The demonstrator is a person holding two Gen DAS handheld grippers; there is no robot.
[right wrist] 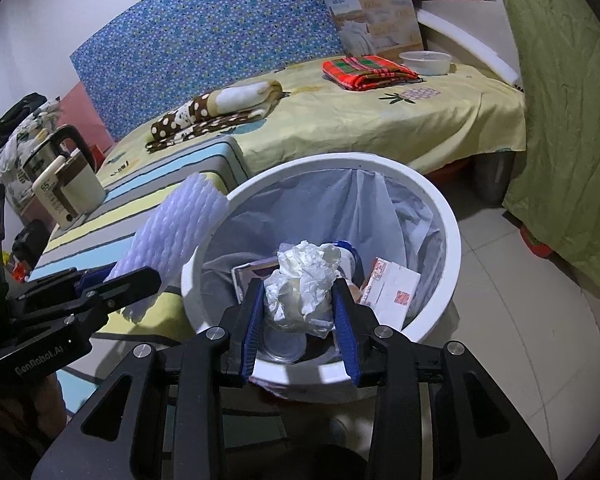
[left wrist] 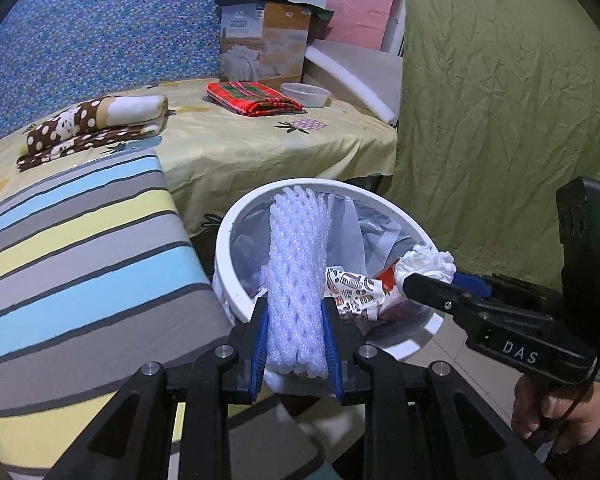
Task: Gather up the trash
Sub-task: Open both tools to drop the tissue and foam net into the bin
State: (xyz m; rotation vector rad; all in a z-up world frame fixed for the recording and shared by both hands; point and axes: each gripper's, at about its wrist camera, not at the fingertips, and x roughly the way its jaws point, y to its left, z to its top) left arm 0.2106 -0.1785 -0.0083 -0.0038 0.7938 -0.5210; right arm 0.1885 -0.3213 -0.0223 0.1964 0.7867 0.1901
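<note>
L gripper [left wrist: 294, 334] clamps a white foam net sleeve [left wrist: 296, 272], ribbed & tubular, over the white lined bin [left wrist: 384, 202]. R gripper [right wrist: 300, 312] grips a crumpled white tissue wad [right wrist: 306, 276] above bin.

Right gripper [right wrist: 300, 312] clamps crumpled white tissue wad [right wrist: 304, 280] between blue pads, over round white plastic trash bin [right wrist: 440, 216] lined with grey bag. Bin holds white printed paper packet [right wrist: 388, 292]. Left gripper [right wrist: 140, 280] at left grips white foam mesh sleeve [right wrist: 172, 236] just outside rim.
</note>
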